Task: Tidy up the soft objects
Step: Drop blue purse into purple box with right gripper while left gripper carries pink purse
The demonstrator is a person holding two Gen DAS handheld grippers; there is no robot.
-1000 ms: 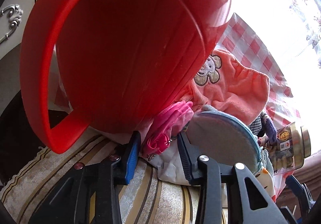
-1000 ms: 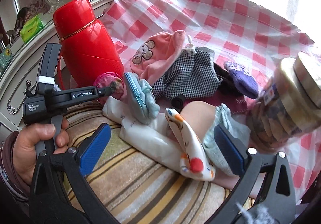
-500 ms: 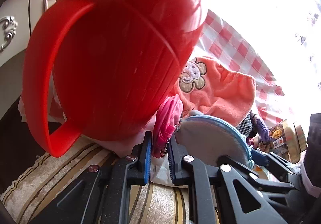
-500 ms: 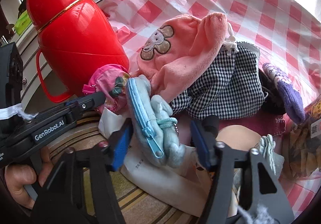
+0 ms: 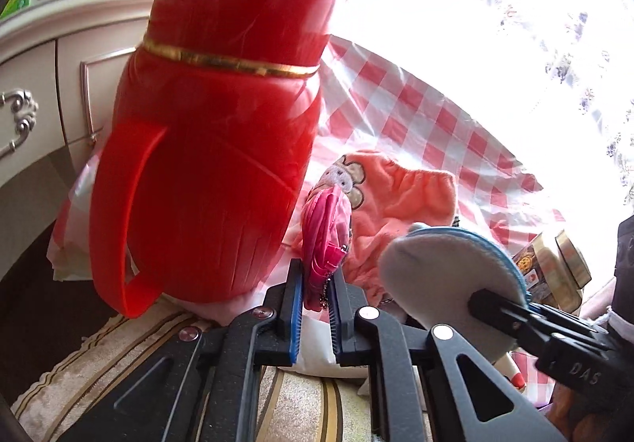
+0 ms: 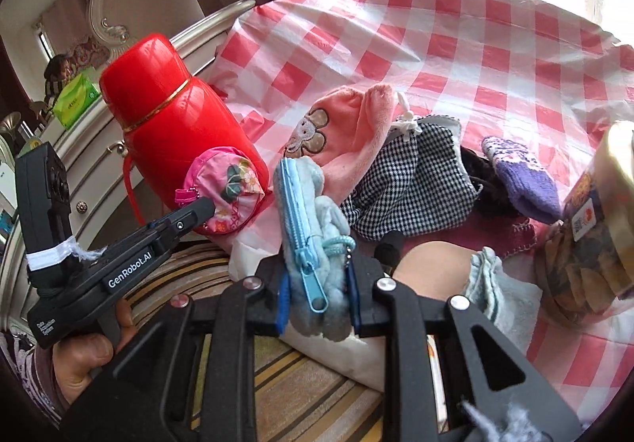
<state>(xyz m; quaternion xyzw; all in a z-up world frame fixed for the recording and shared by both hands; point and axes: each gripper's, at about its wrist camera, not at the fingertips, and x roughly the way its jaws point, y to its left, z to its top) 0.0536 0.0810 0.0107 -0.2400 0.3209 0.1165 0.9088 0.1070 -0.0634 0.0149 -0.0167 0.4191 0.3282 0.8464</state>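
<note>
My left gripper [image 5: 317,283] is shut on a small pink pouch [image 5: 327,228], pinching its lower zip edge so it stands upright beside the red flask [image 5: 222,149]. In the right wrist view the same pink pouch [image 6: 226,184] hangs at the tip of the left gripper [image 6: 202,206], which a hand holds. My right gripper [image 6: 317,283] has a light blue plush zip pouch [image 6: 305,204] between its pads; its jaws are closing and the pads press on the plush. The left wrist view shows that blue pouch [image 5: 443,275] from its grey side.
A pink hat [image 6: 348,133], a black-and-white checked cloth [image 6: 408,180] and a purple mitten [image 6: 519,172] lie on the red checked tablecloth [image 6: 436,38]. A snack jar [image 6: 590,236] stands at the right. A striped mat [image 6: 309,382] lies in front.
Both grippers went from open to shut, the left on the pink pouch, the right on the blue one. The left has risen and drawn back from the flask.
</note>
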